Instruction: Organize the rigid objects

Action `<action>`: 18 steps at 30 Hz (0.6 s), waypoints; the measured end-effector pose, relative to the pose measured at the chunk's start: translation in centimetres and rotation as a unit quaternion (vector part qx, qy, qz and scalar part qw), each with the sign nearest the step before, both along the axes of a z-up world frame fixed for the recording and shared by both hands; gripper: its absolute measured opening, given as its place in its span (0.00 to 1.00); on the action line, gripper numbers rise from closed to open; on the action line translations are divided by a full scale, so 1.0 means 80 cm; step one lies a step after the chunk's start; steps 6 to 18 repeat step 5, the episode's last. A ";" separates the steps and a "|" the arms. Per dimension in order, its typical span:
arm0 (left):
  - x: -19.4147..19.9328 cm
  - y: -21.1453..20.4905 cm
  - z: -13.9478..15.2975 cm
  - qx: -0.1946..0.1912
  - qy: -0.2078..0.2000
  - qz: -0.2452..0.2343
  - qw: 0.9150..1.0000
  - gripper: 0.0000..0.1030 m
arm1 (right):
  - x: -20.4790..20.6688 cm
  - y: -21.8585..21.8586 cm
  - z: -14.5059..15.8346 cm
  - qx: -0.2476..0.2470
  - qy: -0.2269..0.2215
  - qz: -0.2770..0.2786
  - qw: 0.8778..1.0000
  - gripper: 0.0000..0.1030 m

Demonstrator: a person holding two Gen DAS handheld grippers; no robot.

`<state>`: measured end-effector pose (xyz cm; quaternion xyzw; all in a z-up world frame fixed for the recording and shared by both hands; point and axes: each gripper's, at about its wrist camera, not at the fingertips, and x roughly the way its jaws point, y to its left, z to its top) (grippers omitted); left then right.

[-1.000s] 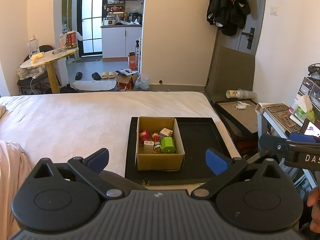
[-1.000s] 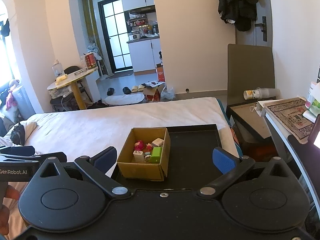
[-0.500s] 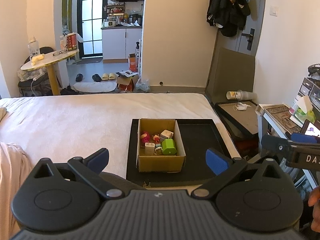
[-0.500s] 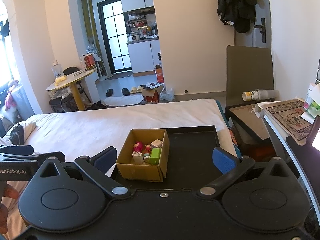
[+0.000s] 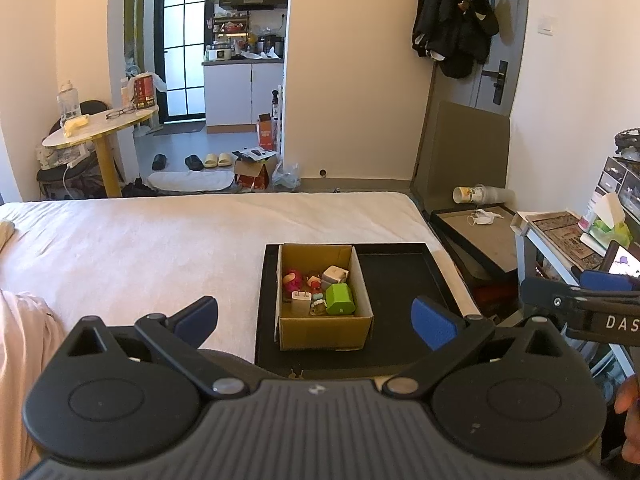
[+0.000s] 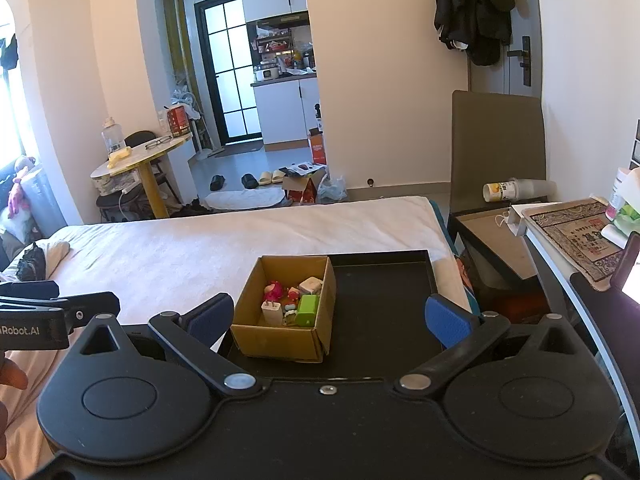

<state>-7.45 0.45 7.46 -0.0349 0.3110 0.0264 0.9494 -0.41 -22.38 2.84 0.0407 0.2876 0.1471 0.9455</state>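
Observation:
A small cardboard box (image 5: 322, 328) (image 6: 280, 340) stands on the left part of a black tray (image 5: 396, 280) (image 6: 384, 292) lying on the bed. Inside the box are several small items: a green block (image 5: 340, 299) (image 6: 308, 310), a white plug adapter (image 5: 301, 301) (image 6: 273, 311), a pink toy (image 5: 292, 279) (image 6: 273, 289) and a white cube (image 5: 335, 274) (image 6: 311, 285). My left gripper (image 5: 316, 318) hangs open in front of the box, nothing between its blue pads. My right gripper (image 6: 330, 318) is open too, held just short of the tray's near edge.
The white bed (image 5: 160, 248) spreads out to the left. Right of the bed are a low dark table (image 6: 496, 240), a desk with a patterned mat (image 6: 576, 236) and a tissue pack (image 5: 610, 228). A round yellow-legged table (image 5: 96, 128) stands beyond the bed.
Both views have shifted slightly: the box and tray sit a little farther up and away in the frames. Both grippers stay open and empty.

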 end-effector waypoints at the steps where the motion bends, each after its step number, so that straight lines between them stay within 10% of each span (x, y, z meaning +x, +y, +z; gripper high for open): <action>1: 0.000 -0.001 -0.001 0.000 0.001 -0.001 1.000 0.99 | 0.000 0.000 0.000 0.000 0.001 0.000 1.000 1.00; 18: 0.001 -0.001 -0.002 0.001 -0.001 -0.002 1.000 0.99 | 0.000 0.000 0.000 0.000 0.002 -0.001 1.000 1.00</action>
